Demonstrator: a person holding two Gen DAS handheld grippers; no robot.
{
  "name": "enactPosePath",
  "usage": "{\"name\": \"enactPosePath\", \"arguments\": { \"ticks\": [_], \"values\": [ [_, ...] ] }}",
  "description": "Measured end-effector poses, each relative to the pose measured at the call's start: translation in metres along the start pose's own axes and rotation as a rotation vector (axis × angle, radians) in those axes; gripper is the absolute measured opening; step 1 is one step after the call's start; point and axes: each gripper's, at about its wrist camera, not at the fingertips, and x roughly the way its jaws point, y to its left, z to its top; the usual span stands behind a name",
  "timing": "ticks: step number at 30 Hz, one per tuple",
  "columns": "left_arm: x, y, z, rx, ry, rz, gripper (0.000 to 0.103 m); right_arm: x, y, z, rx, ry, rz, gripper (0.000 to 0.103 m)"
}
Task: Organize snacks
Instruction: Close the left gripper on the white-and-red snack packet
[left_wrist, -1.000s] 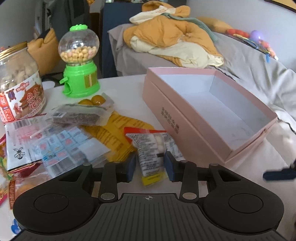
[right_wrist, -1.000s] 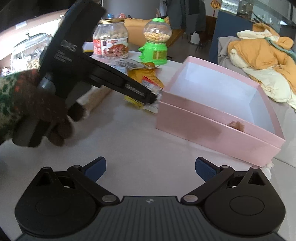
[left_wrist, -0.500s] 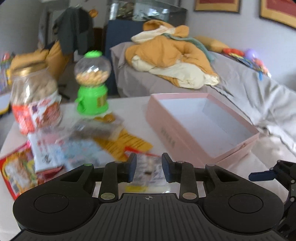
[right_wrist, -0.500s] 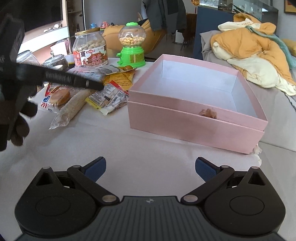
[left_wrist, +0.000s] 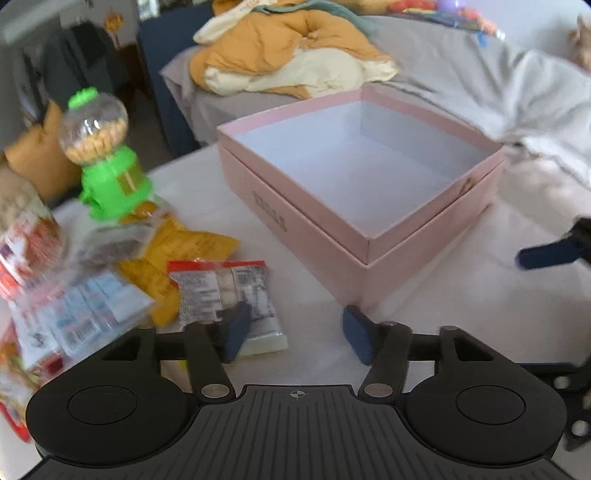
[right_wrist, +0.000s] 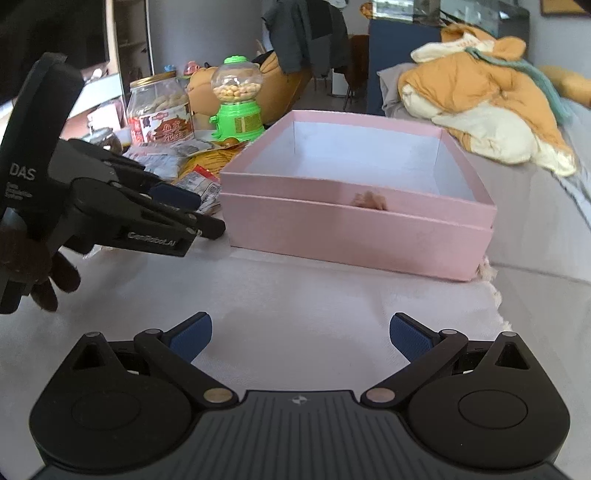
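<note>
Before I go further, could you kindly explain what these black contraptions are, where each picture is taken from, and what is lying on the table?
There is no robot here: a person holds a two-fingered claw in each hand, and each claw carries a wide-angle camera looking along its fingers. One picture is from the left claw, the other from the right claw; the right view also shows the left one from the side. Both are open and hold nothing. On the white-covered table sits an open pink box, apparently empty. Left of it lies a heap of snack packets, the nearest a clear packet with a red edge, plus a green candy dispenser and a large jar.
</note>
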Motion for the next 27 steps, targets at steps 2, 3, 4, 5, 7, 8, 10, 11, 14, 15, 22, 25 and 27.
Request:
{"name": "enactPosePath", "arguments": {
  "ticks": [2,3,4,5,7,8,10,11,14,15,22,25,27],
  "values": [
    [-0.011,0.003,-0.002,-0.007,-0.039,0.047,0.059,0.0,-0.002,0.0,0.014,-0.002,0.012,0.103],
    [-0.015,0.003,-0.003,0.008,-0.062,0.109,0.058,-0.001,-0.003,-0.001,0.018,-0.008,0.014,0.103],
    [-0.018,0.002,-0.003,0.021,-0.072,0.173,0.056,-0.002,-0.004,-0.002,0.024,-0.014,0.016,0.103],
    [-0.017,0.003,-0.001,0.02,-0.066,0.198,0.055,-0.002,-0.005,-0.002,0.03,-0.016,0.019,0.103],
    [-0.007,0.008,0.003,-0.01,-0.012,0.17,0.06,-0.002,-0.008,-0.003,0.043,-0.013,0.038,0.103],
    [-0.003,0.008,0.005,-0.013,0.001,0.161,0.062,-0.001,-0.009,-0.003,0.049,-0.008,0.048,0.103],
    [0.01,0.009,0.01,-0.02,0.026,0.148,0.064,0.001,-0.01,-0.003,0.059,0.001,0.054,0.103],
    [0.016,0.01,0.012,-0.032,0.034,0.15,0.07,0.001,-0.01,-0.003,0.064,0.001,0.056,0.103],
    [0.027,0.018,0.016,-0.076,0.024,0.129,0.072,-0.001,-0.01,-0.004,0.073,-0.005,0.056,0.103],
    [0.03,0.021,0.017,-0.089,0.02,0.118,0.072,-0.001,-0.01,-0.004,0.074,-0.005,0.057,0.103],
    [-0.01,0.049,-0.001,-0.28,-0.106,0.018,0.061,0.001,-0.009,-0.003,0.069,0.006,0.049,0.103],
    [-0.062,0.06,-0.017,-0.368,-0.211,0.018,0.061,0.002,-0.001,0.0,0.034,0.012,0.036,0.103],
    [-0.095,0.062,-0.029,-0.388,-0.255,0.068,0.061,0.004,0.007,0.004,0.018,0.023,0.049,0.103]
  ]
}}
